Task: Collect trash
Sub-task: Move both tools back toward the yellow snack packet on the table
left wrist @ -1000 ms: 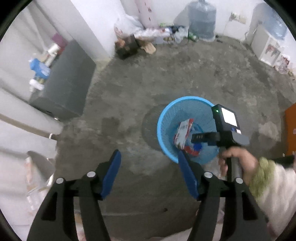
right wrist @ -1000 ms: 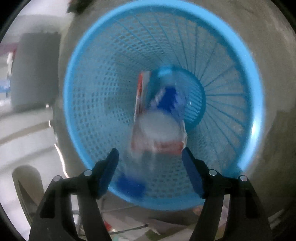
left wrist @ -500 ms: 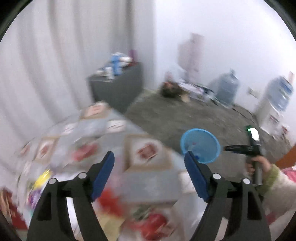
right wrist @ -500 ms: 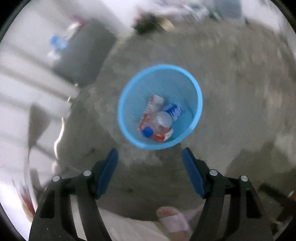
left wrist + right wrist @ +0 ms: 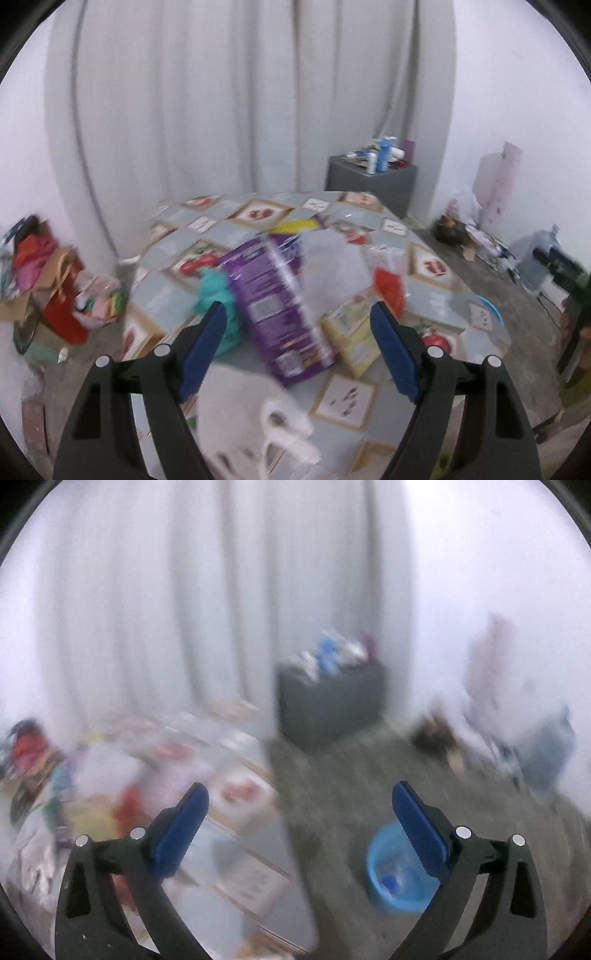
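My left gripper [image 5: 299,328] is open and empty above a table [image 5: 436,295] with a patterned cloth. Trash lies on it: a purple packet [image 5: 280,314] between my fingers, a teal crumpled piece [image 5: 218,291], a yellow packet [image 5: 351,332], a red wrapper [image 5: 388,288] and white tissue [image 5: 258,417]. My right gripper [image 5: 299,823] is open and empty, held high between the table [image 5: 236,853] and the blue basket [image 5: 395,871] on the floor. The basket holds trash. Its rim also shows behind the table in the left wrist view [image 5: 489,310]. The right wrist view is blurred.
A grey cabinet [image 5: 369,181] with bottles on top stands by the white curtain. Bags and clutter [image 5: 48,288] sit on the floor at the left. A water jug [image 5: 532,258] and more clutter stand along the right wall.
Both grippers rose and swung away from the blue basket toward the table. A bottle fell into the basket from the right gripper. The left gripper now looks over the table's trash.
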Available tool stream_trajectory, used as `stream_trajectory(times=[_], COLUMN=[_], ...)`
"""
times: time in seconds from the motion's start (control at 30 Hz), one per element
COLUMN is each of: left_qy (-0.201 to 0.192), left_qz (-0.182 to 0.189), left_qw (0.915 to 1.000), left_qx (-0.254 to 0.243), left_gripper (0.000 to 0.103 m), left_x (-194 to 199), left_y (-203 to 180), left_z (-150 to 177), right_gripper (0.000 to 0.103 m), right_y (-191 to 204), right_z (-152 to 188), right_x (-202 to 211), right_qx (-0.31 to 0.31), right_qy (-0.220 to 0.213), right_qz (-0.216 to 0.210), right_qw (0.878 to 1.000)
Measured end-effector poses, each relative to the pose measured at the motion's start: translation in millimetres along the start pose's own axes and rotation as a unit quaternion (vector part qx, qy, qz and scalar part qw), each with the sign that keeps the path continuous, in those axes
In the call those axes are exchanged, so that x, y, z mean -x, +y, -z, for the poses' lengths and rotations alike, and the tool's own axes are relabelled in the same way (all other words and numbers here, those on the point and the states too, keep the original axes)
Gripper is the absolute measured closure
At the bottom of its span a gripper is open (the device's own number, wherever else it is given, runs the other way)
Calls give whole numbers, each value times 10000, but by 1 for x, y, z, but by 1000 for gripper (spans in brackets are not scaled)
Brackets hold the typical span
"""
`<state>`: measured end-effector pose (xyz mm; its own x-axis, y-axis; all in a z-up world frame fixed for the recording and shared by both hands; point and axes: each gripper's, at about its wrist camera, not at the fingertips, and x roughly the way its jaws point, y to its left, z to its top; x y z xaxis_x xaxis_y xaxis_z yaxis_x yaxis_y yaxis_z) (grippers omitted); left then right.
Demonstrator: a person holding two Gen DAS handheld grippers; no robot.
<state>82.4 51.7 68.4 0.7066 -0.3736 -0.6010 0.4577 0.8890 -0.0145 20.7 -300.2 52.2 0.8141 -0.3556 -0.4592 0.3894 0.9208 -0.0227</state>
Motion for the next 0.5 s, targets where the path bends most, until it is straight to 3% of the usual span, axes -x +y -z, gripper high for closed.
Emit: stream_trajectory(times=[0.1, 0.23, 0.33, 0.5], left_qy=[161, 401, 493, 468], left_qz=[-65, -87, -103, 123], left_qw=[9996, 9987, 9985, 9985], left_qx=[217, 298, 237, -238], left_gripper=[25, 25, 25, 25], left_x=[-2, -18, -32, -48], left_y=[18, 25, 29, 28], left_z=[27, 57, 69, 78], right_gripper=[8, 9, 22, 41], right_y=[32, 67, 87, 115], right_z=[1, 0, 2, 17], right_x=[4, -6, -23, -64], right_qx=[387, 655, 679, 829], right_qy=[-285, 52, 468, 1117], right_qz=[-330, -1247, -2032, -2821], right_qw=[9983, 9900, 9757, 9492])
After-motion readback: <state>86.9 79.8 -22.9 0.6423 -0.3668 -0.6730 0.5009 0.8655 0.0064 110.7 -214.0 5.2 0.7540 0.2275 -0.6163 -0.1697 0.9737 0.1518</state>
